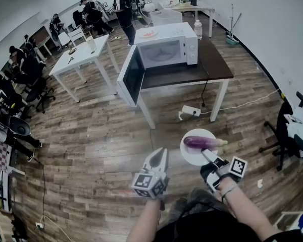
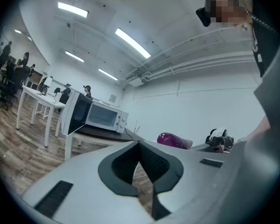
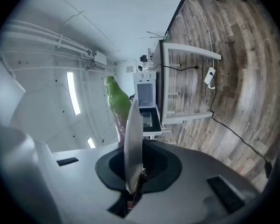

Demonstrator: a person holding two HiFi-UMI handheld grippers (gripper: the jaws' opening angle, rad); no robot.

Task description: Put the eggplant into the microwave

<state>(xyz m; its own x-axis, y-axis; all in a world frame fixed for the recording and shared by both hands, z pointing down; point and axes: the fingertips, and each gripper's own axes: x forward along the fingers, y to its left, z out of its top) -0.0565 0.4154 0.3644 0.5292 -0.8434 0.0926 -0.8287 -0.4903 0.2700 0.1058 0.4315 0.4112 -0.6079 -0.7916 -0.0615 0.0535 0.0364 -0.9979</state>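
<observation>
A purple eggplant (image 1: 202, 142) with a green stem lies on a white plate (image 1: 191, 156) held above the wooden floor. My right gripper (image 1: 208, 158) is shut on the plate's near rim. In the right gripper view the plate (image 3: 133, 139) stands edge-on between the jaws, with the eggplant's green stem (image 3: 116, 98) behind it. My left gripper (image 1: 161, 155) is shut and holds nothing, just left of the plate; its closed tips (image 2: 139, 146) point towards the eggplant (image 2: 170, 140). The white microwave (image 1: 166, 49) stands on a dark table (image 1: 214, 64) ahead, its door (image 1: 131, 77) swung wide open.
A power strip (image 1: 191, 111) and cables lie on the floor under the table. A bottle (image 1: 198, 29) stands beside the microwave. White tables (image 1: 81, 59) and several people are at the back left. An office chair (image 1: 288, 130) is on the right.
</observation>
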